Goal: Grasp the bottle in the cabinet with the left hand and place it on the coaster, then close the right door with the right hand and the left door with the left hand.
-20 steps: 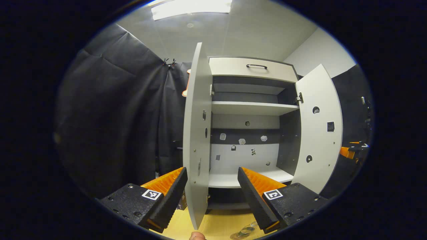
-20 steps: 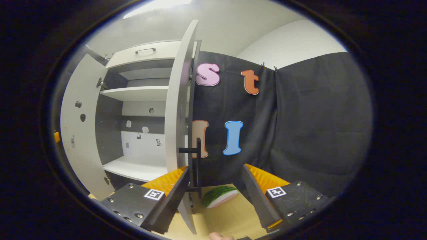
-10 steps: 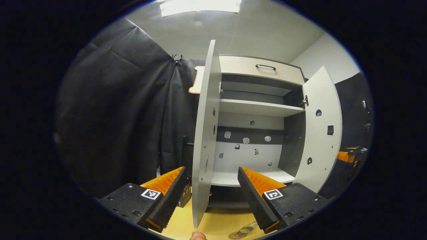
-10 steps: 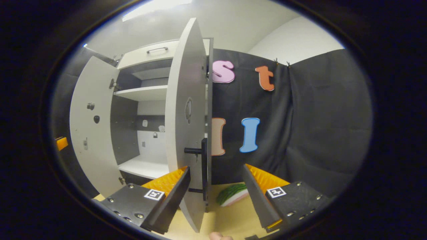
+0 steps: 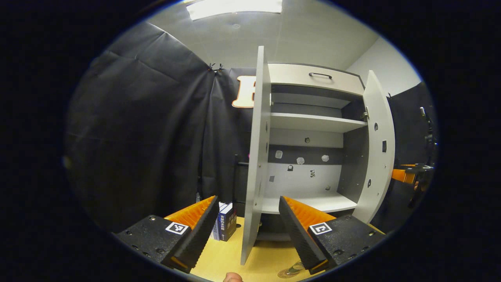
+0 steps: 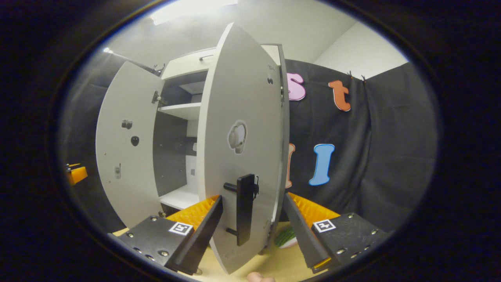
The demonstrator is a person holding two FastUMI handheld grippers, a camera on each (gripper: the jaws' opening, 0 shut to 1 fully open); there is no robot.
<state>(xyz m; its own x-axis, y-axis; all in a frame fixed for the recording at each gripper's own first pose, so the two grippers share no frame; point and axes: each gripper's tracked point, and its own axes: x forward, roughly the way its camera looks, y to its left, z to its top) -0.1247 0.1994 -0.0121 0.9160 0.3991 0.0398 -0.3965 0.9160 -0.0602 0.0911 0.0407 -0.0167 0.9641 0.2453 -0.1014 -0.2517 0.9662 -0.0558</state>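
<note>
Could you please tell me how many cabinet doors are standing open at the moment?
2: the right door, partly swung in between the right hand-held gripper fingers, and the left door, open wide beyond it.

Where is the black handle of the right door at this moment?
In the right gripper view, the black handle sits low on the right door, between the right gripper's open fingers.

Black cloth wall point(image 5: 148, 129) hangs around my booth, white ceiling point(image 5: 313, 31) above with a lit light panel point(image 5: 235, 6). Pale wood tabletop point(image 5: 266, 264) below, white room wall point(image 6: 364, 51) behind the cloth.
</note>
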